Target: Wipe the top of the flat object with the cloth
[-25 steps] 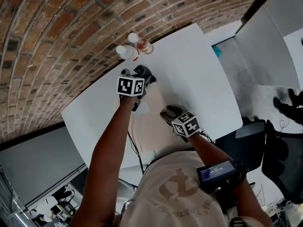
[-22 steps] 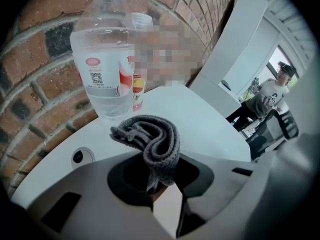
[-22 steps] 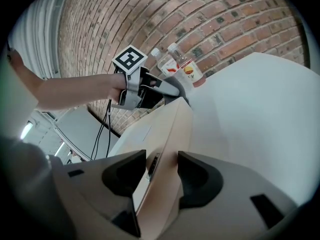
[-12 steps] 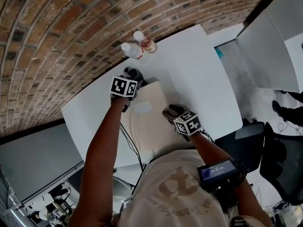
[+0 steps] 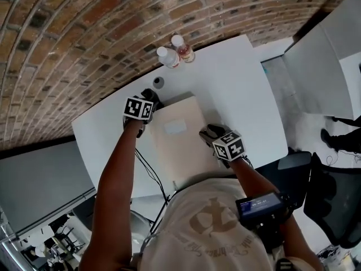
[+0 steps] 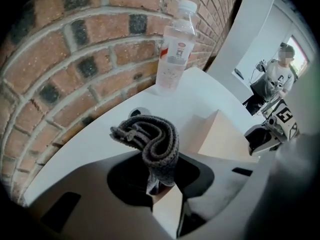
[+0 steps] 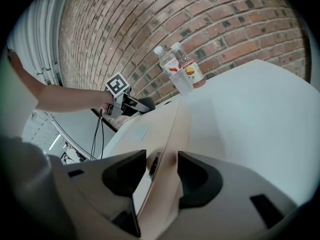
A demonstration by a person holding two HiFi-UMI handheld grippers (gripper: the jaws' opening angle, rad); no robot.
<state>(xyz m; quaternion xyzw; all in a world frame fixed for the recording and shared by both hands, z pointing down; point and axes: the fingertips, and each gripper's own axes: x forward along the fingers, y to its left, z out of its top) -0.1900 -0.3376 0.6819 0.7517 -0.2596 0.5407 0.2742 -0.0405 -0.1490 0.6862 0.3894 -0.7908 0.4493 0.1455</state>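
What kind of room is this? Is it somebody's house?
Probably not a house. It looks like an office or workroom: there is a bare brick wall, a big white table with two bottles on it, and a black office chair beside it.

Cloth (image 6: 150, 144): dark grey, ribbed knit
Box (image 5: 177, 143): plain beige
Worktop (image 5: 237, 83): white
Wall (image 5: 84, 33): red-brown brick, pale mortar
Bottles (image 5: 168, 57): clear, white caps, red-and-white labels
Marker cube (image 5: 139, 108): black-and-white squares

Small grey round thing (image 5: 158, 82) near the bottles (image 5: 168, 57) — too small for identification, partly behind the cloth (image 6: 156, 143).
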